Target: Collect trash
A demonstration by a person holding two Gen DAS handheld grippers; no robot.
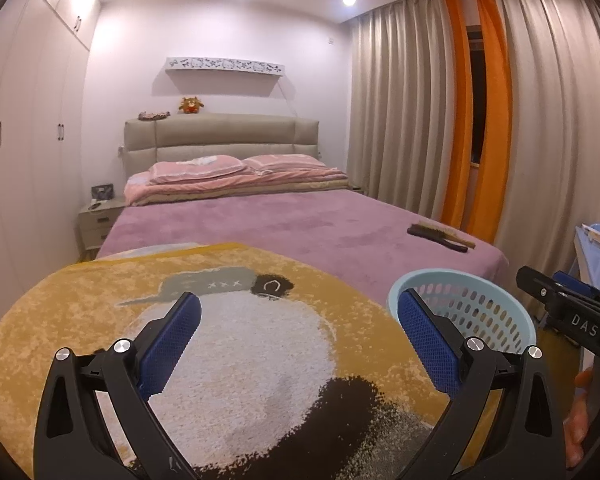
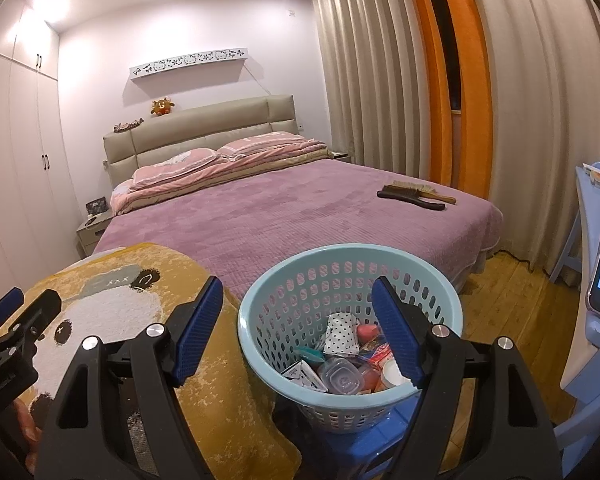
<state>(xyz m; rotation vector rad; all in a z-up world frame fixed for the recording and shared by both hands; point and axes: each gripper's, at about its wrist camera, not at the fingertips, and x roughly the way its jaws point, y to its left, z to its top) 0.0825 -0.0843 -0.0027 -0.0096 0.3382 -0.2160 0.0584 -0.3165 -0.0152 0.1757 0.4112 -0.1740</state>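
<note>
The only lettering that reads is "DAS" in white on the black body of the right claw [image 1: 556,292], seen at the right edge of the left wrist view. The shelf [image 2: 188,62] above the bed carries cat-face and bow cutouts, no words.

The trash sits in a pale blue basket [image 2: 440,300] with slotted walls: a dotted paper wrapper [image 2: 340,330], a clear plastic tub [image 2: 340,376], small cartons and reddish packets, piled loosely and well below the rim. The basket stands on a blue stool [image 2: 364,448], just beside the yellow panda rug [image 2: 228,400].

Both claws stand wide with nothing between their blue pads. The left claw [image 1: 300,340] hangs over the rug; the right one hangs over the basket's near rim.

Bare wooden floor [image 2: 512,312] lies open between the basket, the foot of the bed [image 2: 284,216] and the curtains. Two brushes [image 2: 416,196] lie near the bed's right edge.
</note>
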